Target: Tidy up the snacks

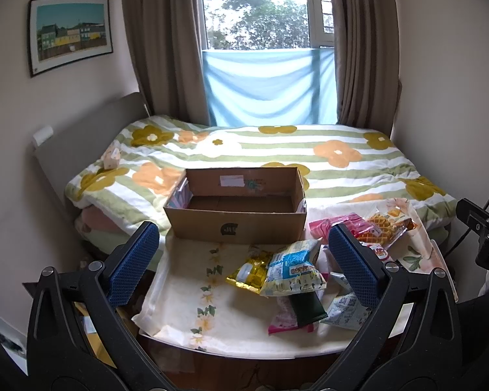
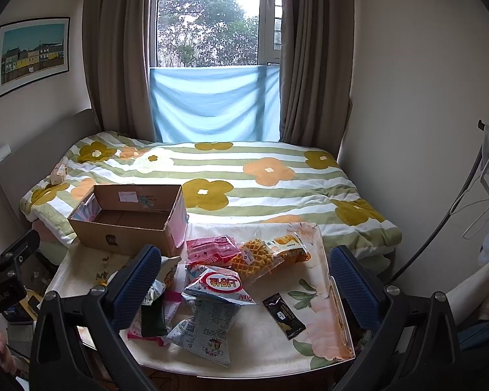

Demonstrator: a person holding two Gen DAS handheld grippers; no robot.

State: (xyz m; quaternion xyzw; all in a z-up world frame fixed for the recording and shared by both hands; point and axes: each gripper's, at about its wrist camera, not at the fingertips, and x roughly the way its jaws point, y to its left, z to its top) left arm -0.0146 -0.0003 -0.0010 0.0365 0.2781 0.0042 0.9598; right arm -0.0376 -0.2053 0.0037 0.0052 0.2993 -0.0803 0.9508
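Snacks (image 2: 212, 280) lay heaped on the table (image 1: 179, 293), just right of the box (image 1: 241, 208), which stood empty. Left tongs (image 1: 241, 260) and right tongs (image 2: 244, 286) hung wide open above them, gripping nothing; sorting looked unstarted.

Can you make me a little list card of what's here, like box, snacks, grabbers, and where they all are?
box: cardboard box, open, empty, at the table's far left
snacks: waffle pack, pink pack, black sachet, yellow pack, all loose on the table, none boxed
table: floral cloth, by the bed
left gripper: open, empty
right gripper: open, empty
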